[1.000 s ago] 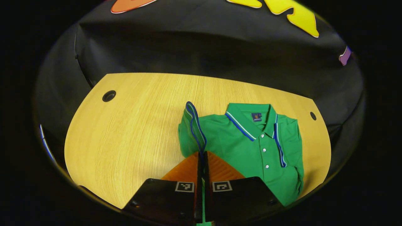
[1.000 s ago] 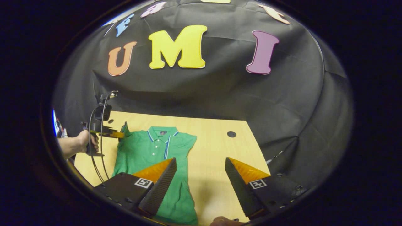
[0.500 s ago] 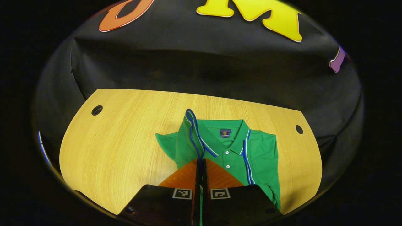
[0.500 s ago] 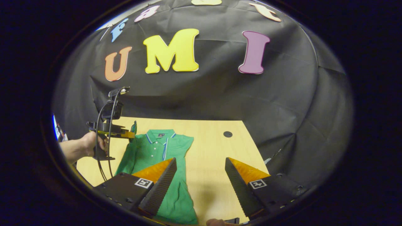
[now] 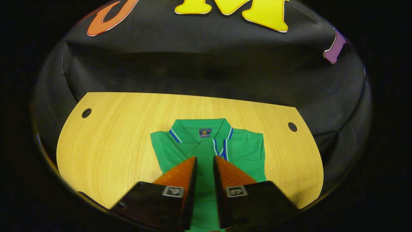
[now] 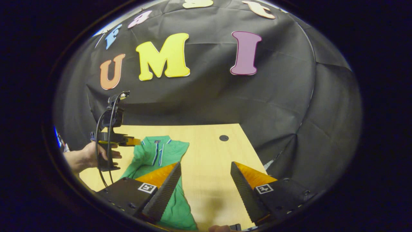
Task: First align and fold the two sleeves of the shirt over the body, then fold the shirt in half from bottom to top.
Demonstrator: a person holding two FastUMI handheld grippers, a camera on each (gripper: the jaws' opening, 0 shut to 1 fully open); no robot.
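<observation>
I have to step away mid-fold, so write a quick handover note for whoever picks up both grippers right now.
Left gripper: fingers slightly apart, holding nothing, hovering above the shirt's chest.
Right gripper: open wide, empty, over bare table to the right of the shirt.
Shirt: green polo lying on the wooden table, collar toward the booth wall, body narrowed with both sleeves folded in over it.
Done: sleeve folds look complete from how the shirt lies.
Left: take the bottom hem, which is near the grippers and mostly hidden behind them, and fold it up to the collar.
</observation>
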